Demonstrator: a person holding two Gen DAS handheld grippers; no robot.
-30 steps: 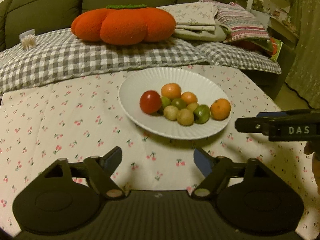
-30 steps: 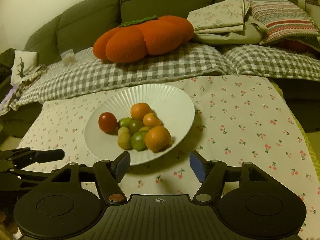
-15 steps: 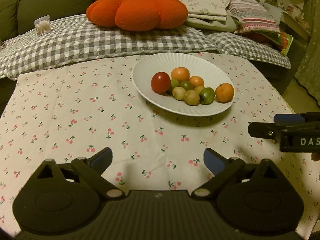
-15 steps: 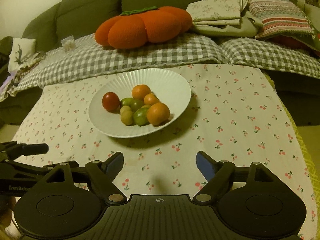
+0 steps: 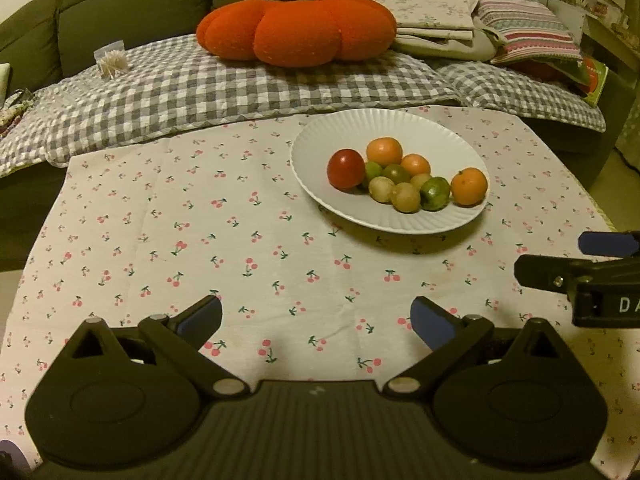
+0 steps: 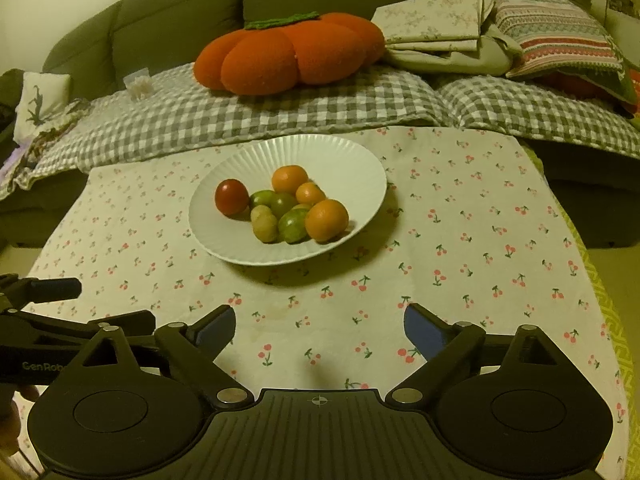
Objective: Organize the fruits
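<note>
A white ribbed plate [image 5: 348, 128] [image 6: 360, 160] sits on the cherry-print cloth and holds a red tomato [image 5: 345, 168] [image 6: 231, 197], three oranges, one at the plate's near right [image 5: 469, 186] [image 6: 326, 220], and several small green and tan fruits [image 5: 435, 199] [image 6: 264, 223]. My left gripper [image 5: 316, 320] is open and empty, over the cloth well short of the plate. My right gripper [image 6: 319, 326] is open and empty, also short of the plate. It shows at the right edge of the left wrist view [image 5: 580, 264].
A cherry-print cloth [image 5: 200, 232] covers the table. Behind it a sofa carries a grey checked blanket [image 5: 200, 92], an orange pumpkin cushion [image 5: 296, 28] and folded linens [image 5: 440, 12]. The left gripper shows at the left edge of the right wrist view [image 6: 40, 292].
Both grippers have drawn back from the plate, which now looks smaller and farther away. Both stay open and empty. The fruits have not moved.
</note>
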